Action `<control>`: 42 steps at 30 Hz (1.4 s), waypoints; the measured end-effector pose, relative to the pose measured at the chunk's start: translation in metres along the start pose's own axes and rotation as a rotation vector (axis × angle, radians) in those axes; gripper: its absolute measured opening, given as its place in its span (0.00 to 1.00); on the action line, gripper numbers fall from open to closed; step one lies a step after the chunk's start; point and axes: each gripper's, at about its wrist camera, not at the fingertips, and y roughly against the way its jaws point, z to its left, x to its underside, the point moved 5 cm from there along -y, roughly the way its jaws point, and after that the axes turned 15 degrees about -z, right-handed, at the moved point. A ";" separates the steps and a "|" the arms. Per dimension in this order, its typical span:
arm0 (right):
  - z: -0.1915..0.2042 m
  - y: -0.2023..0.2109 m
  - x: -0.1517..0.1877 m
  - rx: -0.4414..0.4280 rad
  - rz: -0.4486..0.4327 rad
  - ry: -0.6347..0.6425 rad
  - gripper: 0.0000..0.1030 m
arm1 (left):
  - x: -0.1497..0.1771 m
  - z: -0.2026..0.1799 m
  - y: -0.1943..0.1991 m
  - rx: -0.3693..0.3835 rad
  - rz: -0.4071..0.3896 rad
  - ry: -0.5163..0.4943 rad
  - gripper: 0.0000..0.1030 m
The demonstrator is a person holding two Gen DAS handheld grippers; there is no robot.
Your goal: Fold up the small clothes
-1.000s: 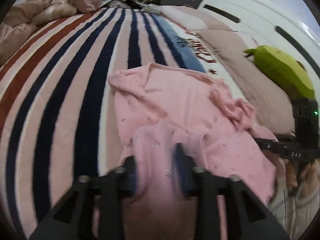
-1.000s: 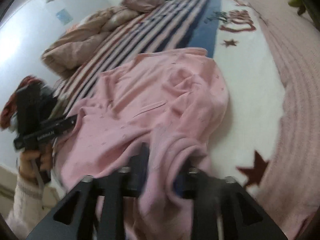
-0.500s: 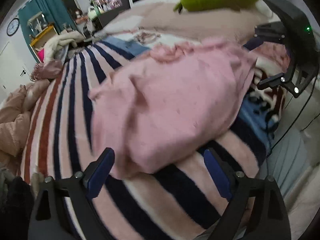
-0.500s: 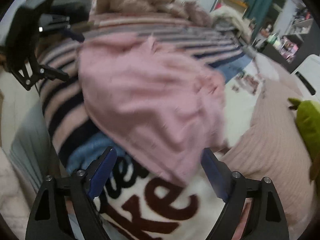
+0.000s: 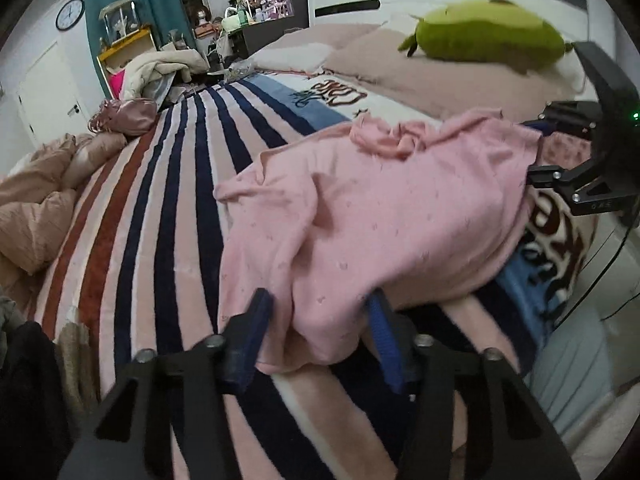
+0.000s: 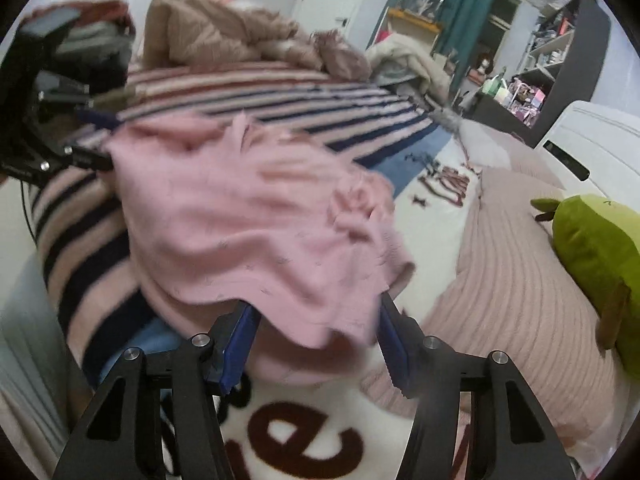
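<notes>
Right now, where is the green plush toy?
The green plush toy lies on the bed's pink cover, upper right in the left wrist view and far right in the right wrist view, beyond the pink garment.

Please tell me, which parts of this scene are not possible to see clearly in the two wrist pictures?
- Left wrist view: the near edge of the pink garment drapes over the left gripper, so contact with the pads is unclear.
- Right wrist view: motion blur smears the garment; its hem hides the fingertips of the right gripper.
- Both views: the blanket beneath the garment is covered.
</notes>
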 end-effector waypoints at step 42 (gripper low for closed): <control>-0.155 -0.104 -0.042 -0.024 0.122 -0.645 0.72 | -0.072 0.136 -0.096 -0.085 0.016 0.431 0.78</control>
